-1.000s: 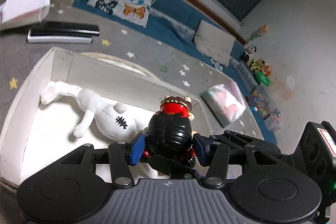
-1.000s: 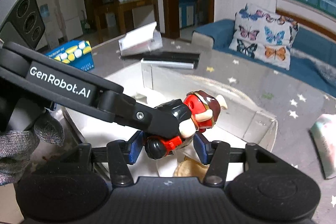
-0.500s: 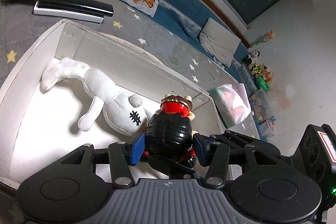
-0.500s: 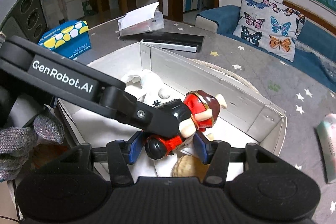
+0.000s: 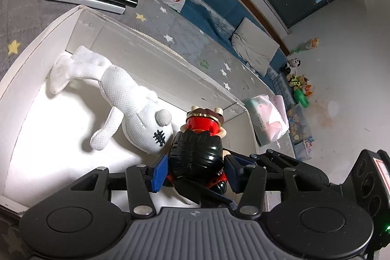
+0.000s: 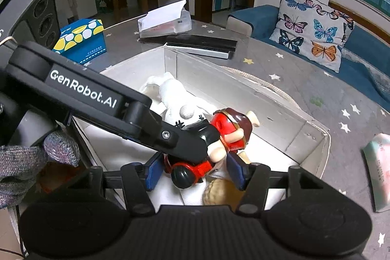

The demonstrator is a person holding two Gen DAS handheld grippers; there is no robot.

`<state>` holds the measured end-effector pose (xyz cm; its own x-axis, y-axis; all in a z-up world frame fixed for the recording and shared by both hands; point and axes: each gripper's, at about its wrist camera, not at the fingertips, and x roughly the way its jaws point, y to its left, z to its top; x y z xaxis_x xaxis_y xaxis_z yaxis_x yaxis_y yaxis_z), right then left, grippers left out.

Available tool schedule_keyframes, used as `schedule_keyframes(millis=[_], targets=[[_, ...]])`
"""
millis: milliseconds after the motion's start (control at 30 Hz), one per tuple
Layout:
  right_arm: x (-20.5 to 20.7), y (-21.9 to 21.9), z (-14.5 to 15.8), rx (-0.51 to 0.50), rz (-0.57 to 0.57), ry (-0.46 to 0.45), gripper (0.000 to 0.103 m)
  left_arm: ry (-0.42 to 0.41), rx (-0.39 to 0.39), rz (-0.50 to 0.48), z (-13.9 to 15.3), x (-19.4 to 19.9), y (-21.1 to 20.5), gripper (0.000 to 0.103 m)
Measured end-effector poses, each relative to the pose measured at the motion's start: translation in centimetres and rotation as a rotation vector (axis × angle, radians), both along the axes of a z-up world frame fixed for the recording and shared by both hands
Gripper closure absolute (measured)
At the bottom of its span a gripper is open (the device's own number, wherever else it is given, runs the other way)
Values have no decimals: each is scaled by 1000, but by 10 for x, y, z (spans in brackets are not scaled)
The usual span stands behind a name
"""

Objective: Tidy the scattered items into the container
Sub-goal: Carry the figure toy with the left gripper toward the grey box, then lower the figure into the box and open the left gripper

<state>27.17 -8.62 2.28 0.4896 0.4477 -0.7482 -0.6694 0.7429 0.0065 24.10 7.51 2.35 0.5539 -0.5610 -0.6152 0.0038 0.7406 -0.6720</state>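
Holding the toy figure [image 5: 197, 150] between my left fingers [image 5: 196, 173] above the white box [image 5: 29, 70], I should lower before releasing, at five o'clock of the white plush [image 5: 136, 113]; right fingers [image 6: 195, 171] hang wide, empty.

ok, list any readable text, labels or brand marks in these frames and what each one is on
"GenRobot.AI": white lettering on the black arm of the left gripper, seen from the right wrist.
Black stitched mark on the white plush rabbit: not readable as a word.
Print on the side of the blue tissue box: too small to read.
Print on the soft tissue pack: too blurred to read.
Red-bordered sticker on the right gripper's housing: cut off, unreadable.
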Motion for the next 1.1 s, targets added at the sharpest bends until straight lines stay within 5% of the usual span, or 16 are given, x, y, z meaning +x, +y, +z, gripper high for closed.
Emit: schedule_keyframes(millis=[300,900,1100], targets=[[-3,1,-1,-3,-2,-12,44,-27,29,4,9,-5,1,52],[-22,-16,11,49,-55,-87,6,-69,47,18,21,-28,9,52],[-38,-21,20,62,-72,-148,0,-112,73,22,34,-45,9,52]])
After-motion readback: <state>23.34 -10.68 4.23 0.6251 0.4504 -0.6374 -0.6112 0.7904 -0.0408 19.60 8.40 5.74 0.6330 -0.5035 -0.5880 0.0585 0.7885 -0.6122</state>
